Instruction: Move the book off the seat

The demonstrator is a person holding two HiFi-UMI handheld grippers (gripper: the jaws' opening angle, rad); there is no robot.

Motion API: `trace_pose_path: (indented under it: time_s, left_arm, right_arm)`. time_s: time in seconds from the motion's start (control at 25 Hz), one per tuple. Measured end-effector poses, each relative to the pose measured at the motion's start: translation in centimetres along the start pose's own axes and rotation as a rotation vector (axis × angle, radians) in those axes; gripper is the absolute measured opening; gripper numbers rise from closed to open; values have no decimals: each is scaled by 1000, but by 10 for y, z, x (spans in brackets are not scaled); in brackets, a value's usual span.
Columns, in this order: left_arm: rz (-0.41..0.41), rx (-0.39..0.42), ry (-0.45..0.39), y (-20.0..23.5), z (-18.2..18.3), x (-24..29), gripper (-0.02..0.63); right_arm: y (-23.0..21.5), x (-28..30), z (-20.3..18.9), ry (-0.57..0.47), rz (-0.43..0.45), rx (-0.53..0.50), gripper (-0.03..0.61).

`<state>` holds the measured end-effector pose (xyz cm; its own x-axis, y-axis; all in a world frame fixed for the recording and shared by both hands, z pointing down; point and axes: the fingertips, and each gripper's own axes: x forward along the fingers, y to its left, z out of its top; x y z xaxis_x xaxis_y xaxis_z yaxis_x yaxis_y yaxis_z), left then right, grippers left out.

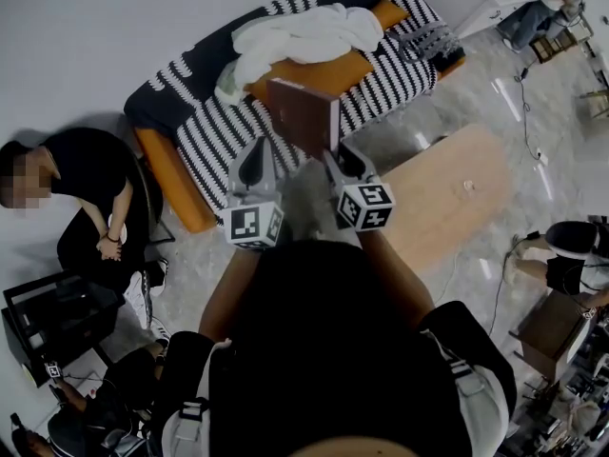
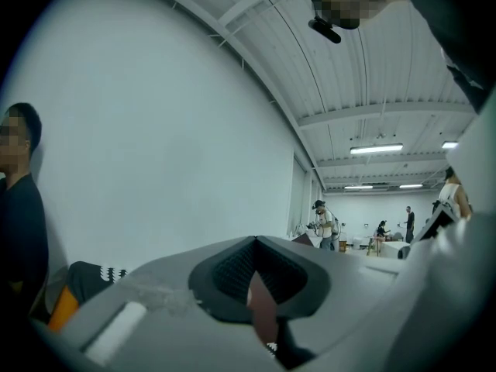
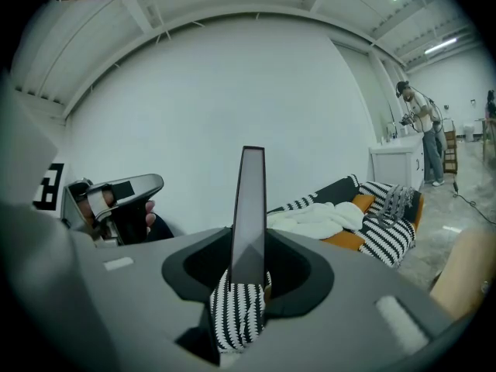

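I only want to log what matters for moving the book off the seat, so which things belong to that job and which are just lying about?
Part of the job: the book, gripped by the right gripper; the striped sofa seat.

Just lying about: the white blanket; the orange cushion; the wooden table.

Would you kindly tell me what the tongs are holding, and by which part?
The right tongs clamp the brown rectangular book by its lower edge, holding it upright. Whether the left tongs grip it too cannot be told.
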<state>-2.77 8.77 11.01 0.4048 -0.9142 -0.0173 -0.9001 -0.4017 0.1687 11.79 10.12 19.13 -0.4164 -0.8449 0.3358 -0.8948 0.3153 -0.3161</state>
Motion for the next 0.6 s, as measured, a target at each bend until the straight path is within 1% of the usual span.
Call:
trace_pose_path:
  time_s: [0.24, 0.4, 0.52, 0.6]
  left_arm:
    - [-12, 11, 3, -7, 0, -1, 6]
    - [-13, -6, 8, -10, -3, -3, 6]
    - [-35, -21, 17, -17, -7, -4, 6]
    - [-63, -24, 22, -29, -9, -1, 6]
  right_arm:
    - [-3, -6, -1, 2, -2, 1, 144]
    - [-4, -13, -6, 1, -14, 5, 144]
    - [-6, -24, -9, -4, -38, 6, 144]
    - [-14, -33, -8, -10, -62, 11, 144]
